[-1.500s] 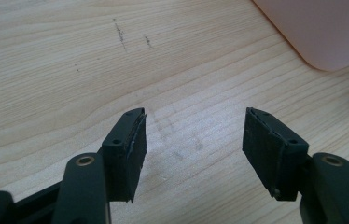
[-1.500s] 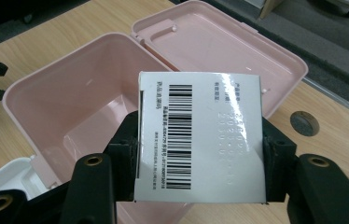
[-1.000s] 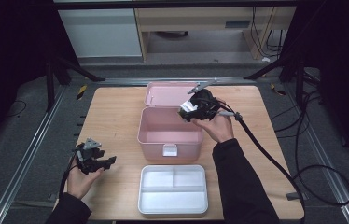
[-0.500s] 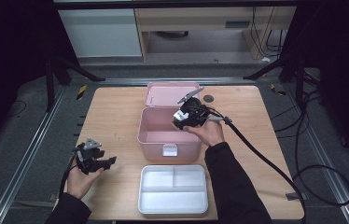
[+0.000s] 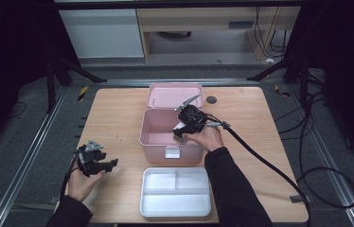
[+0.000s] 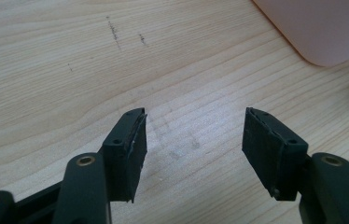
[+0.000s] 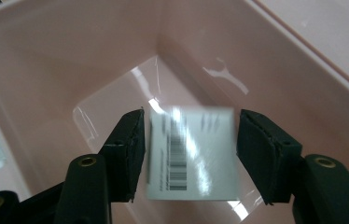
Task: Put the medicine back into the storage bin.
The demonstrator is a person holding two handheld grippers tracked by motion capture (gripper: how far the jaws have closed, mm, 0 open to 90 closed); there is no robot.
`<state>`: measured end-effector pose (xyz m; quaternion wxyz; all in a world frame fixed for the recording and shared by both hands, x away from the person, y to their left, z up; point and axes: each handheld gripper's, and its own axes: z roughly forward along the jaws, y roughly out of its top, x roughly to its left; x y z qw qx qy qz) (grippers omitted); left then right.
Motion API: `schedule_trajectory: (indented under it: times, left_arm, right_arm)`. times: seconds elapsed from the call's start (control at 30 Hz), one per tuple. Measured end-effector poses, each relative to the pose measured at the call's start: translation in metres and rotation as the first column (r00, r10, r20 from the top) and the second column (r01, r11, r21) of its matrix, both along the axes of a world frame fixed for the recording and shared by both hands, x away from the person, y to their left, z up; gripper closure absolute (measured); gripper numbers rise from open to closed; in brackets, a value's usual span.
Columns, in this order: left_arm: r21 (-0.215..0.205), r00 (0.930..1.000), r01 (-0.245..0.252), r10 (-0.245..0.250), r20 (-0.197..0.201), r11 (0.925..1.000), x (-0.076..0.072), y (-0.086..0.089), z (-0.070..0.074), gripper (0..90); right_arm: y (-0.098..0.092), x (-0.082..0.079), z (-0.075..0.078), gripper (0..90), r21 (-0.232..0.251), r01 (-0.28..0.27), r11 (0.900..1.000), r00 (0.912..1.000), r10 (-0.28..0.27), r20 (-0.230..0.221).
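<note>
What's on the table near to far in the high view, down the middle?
White divided plastic tray → open pink plastic storage box, right gripper dipping into it → box's pink hinged lid lying open behind.

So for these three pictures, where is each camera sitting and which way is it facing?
High view: above the person's side, looking forward and down on the table; both forearms, the left gripper and the right gripper show.
Left gripper view: rides the left gripper, looking down at bare wood past open jaws.
Right gripper view: rides the right gripper, looking down into the pink box at a barcode label that lies between its jaws.
Shared: the pink box appears in the high view and both gripper views.
</note>
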<state>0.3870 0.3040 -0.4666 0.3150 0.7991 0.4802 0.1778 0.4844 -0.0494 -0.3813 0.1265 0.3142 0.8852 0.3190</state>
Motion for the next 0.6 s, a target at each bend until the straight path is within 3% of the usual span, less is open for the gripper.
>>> schedule_trajectory:
  times: [0.27,0.6]
  left_arm:
    - [0.003,0.9997,0.025,-0.025,0.007,0.9997,-0.001,-0.003,0.002,40.1]
    - [-0.008,0.9947,0.098,-0.098,0.031,0.9951,-0.004,-0.010,0.010,47.0]
  right_arm:
    - [-0.014,-0.009,0.025,41.7,0.039,0.011,0.999,0.9975,-0.014,0.070]
    - [-0.040,-0.037,0.062,38.5,0.077,-0.020,0.997,0.9904,0.009,0.138]
